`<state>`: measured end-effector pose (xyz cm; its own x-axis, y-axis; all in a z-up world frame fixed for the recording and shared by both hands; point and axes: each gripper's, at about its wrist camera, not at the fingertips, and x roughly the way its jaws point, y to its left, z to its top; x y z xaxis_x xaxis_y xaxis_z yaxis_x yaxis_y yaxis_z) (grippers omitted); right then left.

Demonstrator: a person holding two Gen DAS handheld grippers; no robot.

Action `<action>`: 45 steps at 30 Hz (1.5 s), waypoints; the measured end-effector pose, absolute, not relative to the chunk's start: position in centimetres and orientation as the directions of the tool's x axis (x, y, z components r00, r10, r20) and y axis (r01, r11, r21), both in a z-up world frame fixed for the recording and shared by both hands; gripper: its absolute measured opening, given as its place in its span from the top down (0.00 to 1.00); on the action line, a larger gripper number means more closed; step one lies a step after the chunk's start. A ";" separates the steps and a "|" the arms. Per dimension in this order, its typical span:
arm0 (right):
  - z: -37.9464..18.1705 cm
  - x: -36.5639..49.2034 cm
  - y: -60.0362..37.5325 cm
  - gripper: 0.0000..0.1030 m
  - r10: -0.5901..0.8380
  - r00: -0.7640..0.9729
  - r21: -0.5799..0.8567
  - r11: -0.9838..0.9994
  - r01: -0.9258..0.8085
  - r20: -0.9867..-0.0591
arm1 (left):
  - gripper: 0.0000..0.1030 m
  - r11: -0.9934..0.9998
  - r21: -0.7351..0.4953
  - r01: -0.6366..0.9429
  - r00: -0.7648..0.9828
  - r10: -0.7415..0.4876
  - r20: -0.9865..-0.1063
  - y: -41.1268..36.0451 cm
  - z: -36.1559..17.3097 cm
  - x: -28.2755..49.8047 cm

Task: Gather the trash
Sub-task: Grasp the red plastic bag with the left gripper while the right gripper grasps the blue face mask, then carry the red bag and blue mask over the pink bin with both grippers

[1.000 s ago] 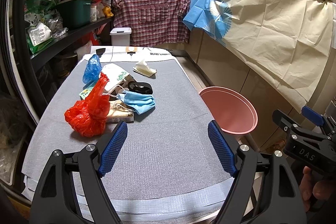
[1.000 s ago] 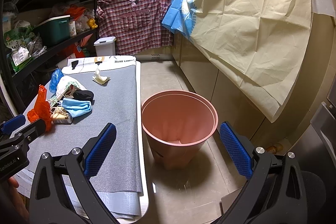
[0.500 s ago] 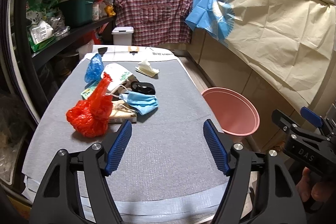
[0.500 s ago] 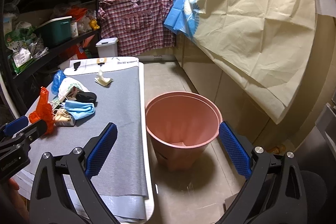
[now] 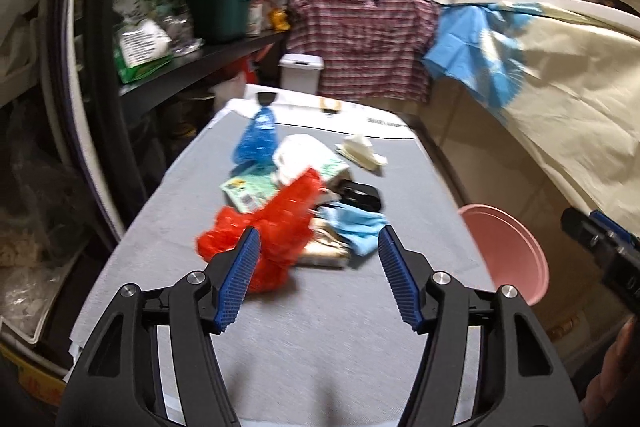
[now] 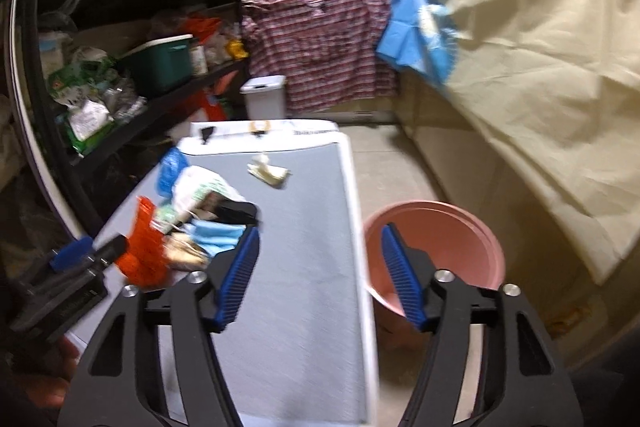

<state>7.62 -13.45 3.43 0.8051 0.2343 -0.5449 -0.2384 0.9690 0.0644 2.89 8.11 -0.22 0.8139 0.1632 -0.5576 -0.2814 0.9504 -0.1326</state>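
Trash pile (image 5: 304, 203) heaped along the left edge of the grey table (image 5: 328, 327), both tongs above it and empty.

Left gripper (image 5: 318, 275): jaws closing, roughly three-quarters apart, nothing between the pads; the red plastic bag (image 5: 276, 235) shows just past its left finger, apart from it as far as the blur allows. Right gripper (image 6: 320, 273): jaws closing, about half apart, holding nothing, over the table's right edge with the pink bin (image 6: 436, 251) on the floor just beside that edge. Counted in the pile: one red bag, one blue bag (image 5: 256, 141), one blue face mask (image 5: 354, 229), one black object (image 5: 360, 193), one white printed bag (image 5: 308, 159), one green packet (image 5: 250, 191). One crumpled tissue (image 5: 360, 151) lies alone toward the far right corner.
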 end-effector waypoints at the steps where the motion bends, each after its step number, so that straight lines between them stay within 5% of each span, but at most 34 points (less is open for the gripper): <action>1: 3.4 8.3 -12.8 0.47 0.259 0.796 0.084 0.963 -0.256 -0.547 | 0.41 0.947 -0.116 -0.299 0.808 0.186 -0.559 8.5 -0.4 3.2; 16: -2.4 15.4 -4.7 0.54 0.430 0.653 0.210 0.897 -0.389 -0.623 | 0.46 0.944 -0.071 -0.323 0.751 0.210 -0.626 10.6 -3.8 7.2; 20: -4.1 16.5 -3.4 0.54 0.444 0.619 0.220 0.887 -0.407 -0.648 | 0.61 0.939 -0.088 -0.332 0.737 0.200 -0.645 11.1 -4.4 7.6; 23: -5.3 17.1 -2.0 0.54 0.458 0.590 0.225 0.876 -0.427 -0.665 | 0.82 0.935 -0.099 -0.341 0.731 0.198 -0.653 11.6 -4.6 7.6; 34: -7.6 18.0 1.1 0.54 0.469 0.537 0.217 0.858 -0.466 -0.701 | 0.88 0.923 -0.121 -0.366 0.722 0.199 -0.663 13.2 -5.1 7.4; 37: -7.7 18.1 1.6 0.64 0.463 0.537 0.202 0.857 -0.474 -0.706 | 0.89 0.925 -0.118 -0.360 0.721 0.196 -0.664 13.2 -5.1 7.5; 42: -7.8 17.9 1.9 0.95 0.461 0.533 0.188 0.853 -0.487 -0.710 | 0.89 0.925 -0.119 -0.362 0.721 0.197 -0.665 13.2 -5.0 7.4; 45: -7.5 17.7 1.7 0.98 0.462 0.540 0.186 0.853 -0.488 -0.703 | 0.90 0.925 -0.118 -0.362 0.721 0.197 -0.664 13.4 -5.0 7.4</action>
<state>17.74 1.66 -7.51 0.5402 0.4624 -0.7031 -0.4881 0.8528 0.1859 7.41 13.42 -5.00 0.7208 0.1971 -0.6645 -0.3619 0.9247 -0.1183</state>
